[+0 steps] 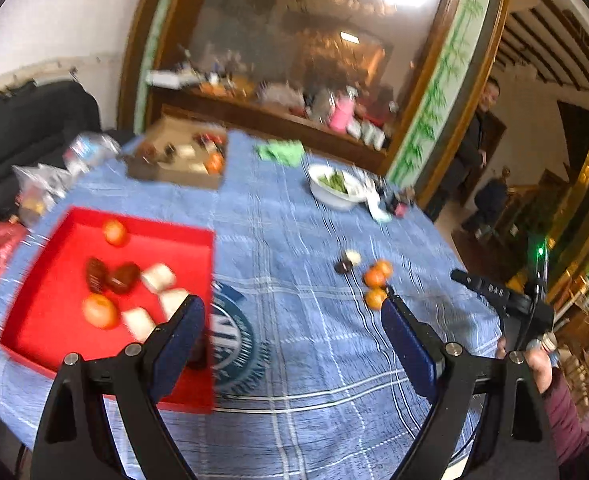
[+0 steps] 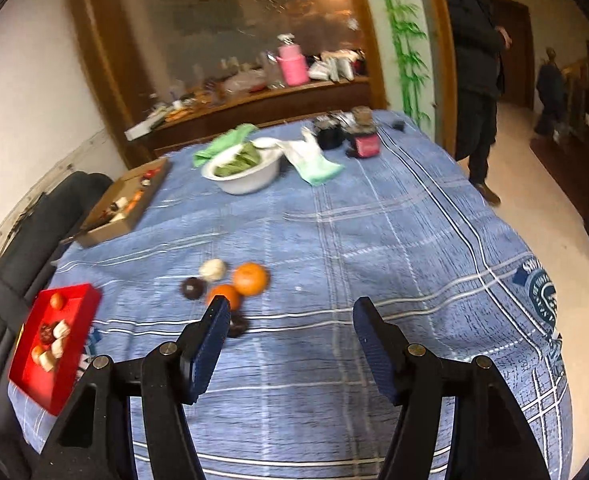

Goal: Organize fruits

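The right gripper (image 2: 290, 320) is open and empty above the blue cloth (image 2: 374, 240). Just past its left finger lie 2 oranges (image 2: 250, 278), touching, with a dark fruit (image 2: 193, 288) and a pale one (image 2: 213, 269) beside them. The left gripper (image 1: 292, 312) is also open and empty, beside the red tray (image 1: 54, 292), which already holds oranges and other pieces. The oranges look firm, round and likely to roll; a grip across the middle seems safest.
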Available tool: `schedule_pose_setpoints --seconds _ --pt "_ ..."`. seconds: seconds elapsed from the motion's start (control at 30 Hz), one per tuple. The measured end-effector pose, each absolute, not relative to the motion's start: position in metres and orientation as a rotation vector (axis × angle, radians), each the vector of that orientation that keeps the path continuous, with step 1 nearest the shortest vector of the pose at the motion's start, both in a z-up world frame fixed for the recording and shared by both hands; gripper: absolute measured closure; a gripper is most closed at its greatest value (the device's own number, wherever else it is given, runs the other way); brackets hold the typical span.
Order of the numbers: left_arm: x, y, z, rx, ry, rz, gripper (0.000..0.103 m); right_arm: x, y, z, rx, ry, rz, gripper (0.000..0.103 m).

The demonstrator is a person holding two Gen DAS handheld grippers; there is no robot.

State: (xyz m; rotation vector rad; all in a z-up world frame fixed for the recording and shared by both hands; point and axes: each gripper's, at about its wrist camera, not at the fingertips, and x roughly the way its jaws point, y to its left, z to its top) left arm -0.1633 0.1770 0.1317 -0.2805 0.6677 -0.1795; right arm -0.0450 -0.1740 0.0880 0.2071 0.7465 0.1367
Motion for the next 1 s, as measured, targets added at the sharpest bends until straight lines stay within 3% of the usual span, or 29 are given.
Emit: schedule_pose_setpoints --seconds 0.4,0.53,0.8,1.0 --pt "-0.112 0.134 0.094 -0.245 0.822 -0.279 0.015 0.017 -0.171 0.059 0.224 0.828 0.173 0.035" --pt "-0.106 0.133 0.089 -0.259 0.845 -0.282 0.034 0.039 -0.172 0.058 0.267 0.834 0.184 0.035" --pt "-0.094 0.129 0.086 -0.277 0.849 -0.310 0.034 0.046 -0.179 0.061 0.272 0.795 0.163 0.035" --pt "-0.089 0.117 0.089 -0.269 0.855 -0.329 0.024 0.000 -0.228 0.101 0.287 0.682 0.079 0.035"
